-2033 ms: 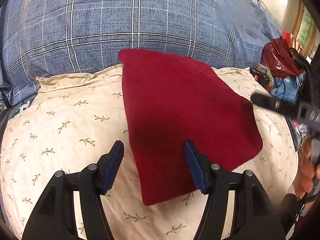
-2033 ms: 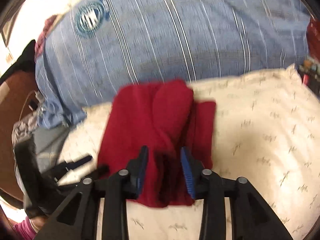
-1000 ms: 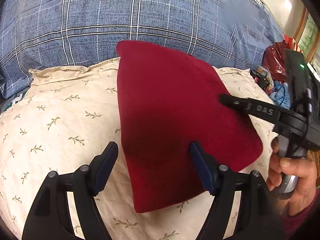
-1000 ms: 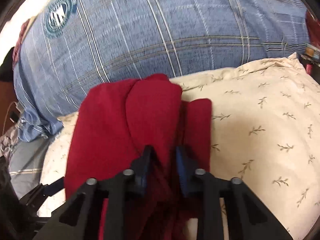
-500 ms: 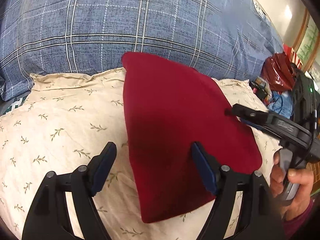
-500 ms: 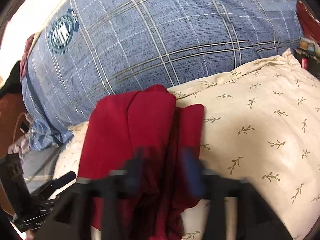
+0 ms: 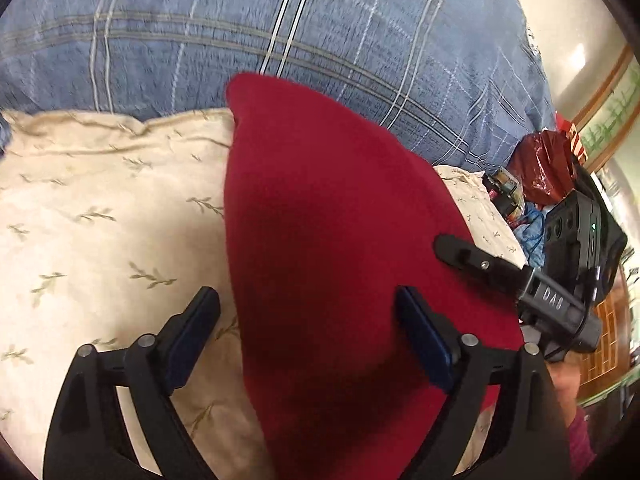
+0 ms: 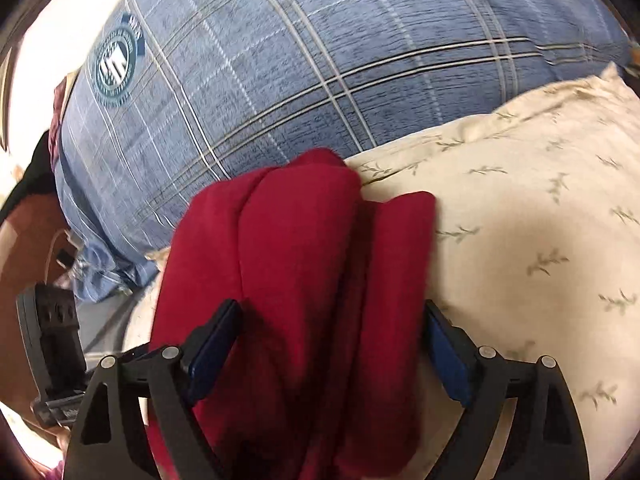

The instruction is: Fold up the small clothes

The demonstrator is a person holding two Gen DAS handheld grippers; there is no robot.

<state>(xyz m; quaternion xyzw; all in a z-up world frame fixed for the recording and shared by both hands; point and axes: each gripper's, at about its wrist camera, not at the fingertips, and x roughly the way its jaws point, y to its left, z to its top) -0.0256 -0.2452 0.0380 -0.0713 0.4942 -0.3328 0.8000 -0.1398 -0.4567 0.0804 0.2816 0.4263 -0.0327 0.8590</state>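
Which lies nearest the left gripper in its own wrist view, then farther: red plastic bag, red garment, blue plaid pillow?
1. red garment, between the left gripper fingers.
2. blue plaid pillow, behind the garment.
3. red plastic bag, far right edge.

Soft matt textiles, hard black plastic tooling
Red garment [image 7: 328, 248]: matt, fleecy knit cloth. Cream pillow [image 7: 104, 216]: smooth cloth, faint sheen, leaf print. Blue plaid pillow [image 8: 320, 64]: matt woven cloth. Left gripper [image 7: 308, 336] and right gripper [image 8: 332, 344]: matt black plastic, blue rubbery pads [image 7: 424, 340], metal screws. Red bag [image 7: 544, 168]: glossy crinkled plastic
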